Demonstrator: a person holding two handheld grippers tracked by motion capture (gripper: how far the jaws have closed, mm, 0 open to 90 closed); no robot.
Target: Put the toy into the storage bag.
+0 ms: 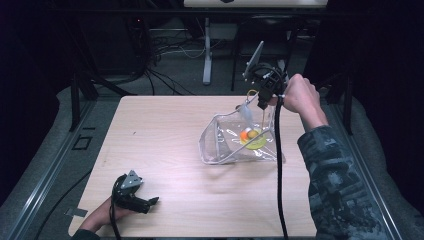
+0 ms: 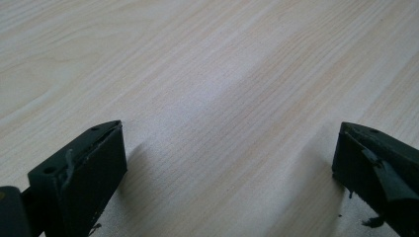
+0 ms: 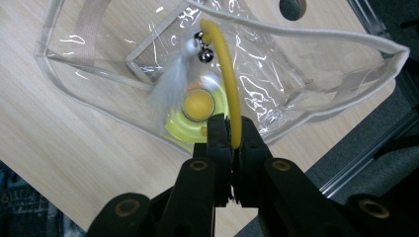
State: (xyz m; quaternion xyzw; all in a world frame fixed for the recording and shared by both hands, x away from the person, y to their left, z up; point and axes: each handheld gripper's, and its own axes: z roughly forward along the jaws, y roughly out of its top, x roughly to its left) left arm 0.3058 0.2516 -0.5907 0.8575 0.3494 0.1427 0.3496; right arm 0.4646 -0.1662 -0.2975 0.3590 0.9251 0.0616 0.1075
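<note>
Jaws of the right gripper (image 3: 231,129) pinch the thin yellow wand (image 3: 228,74), a light, whippy cat toy with feather (image 3: 170,84) hanging into the clear bag (image 3: 276,74) mid-table; grip low for control. Left gripper (image 2: 230,163) rests wide open, empty.

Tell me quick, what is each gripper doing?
Left gripper: open, holding nothing, low over the table.
Right gripper: shut on the yellow wand of a toy, above the clear bag.

Glossy clear plastic bag (image 3: 276,74); matt wood-grain table (image 2: 207,89); rubbery yellow stem (image 3: 228,74).
</note>
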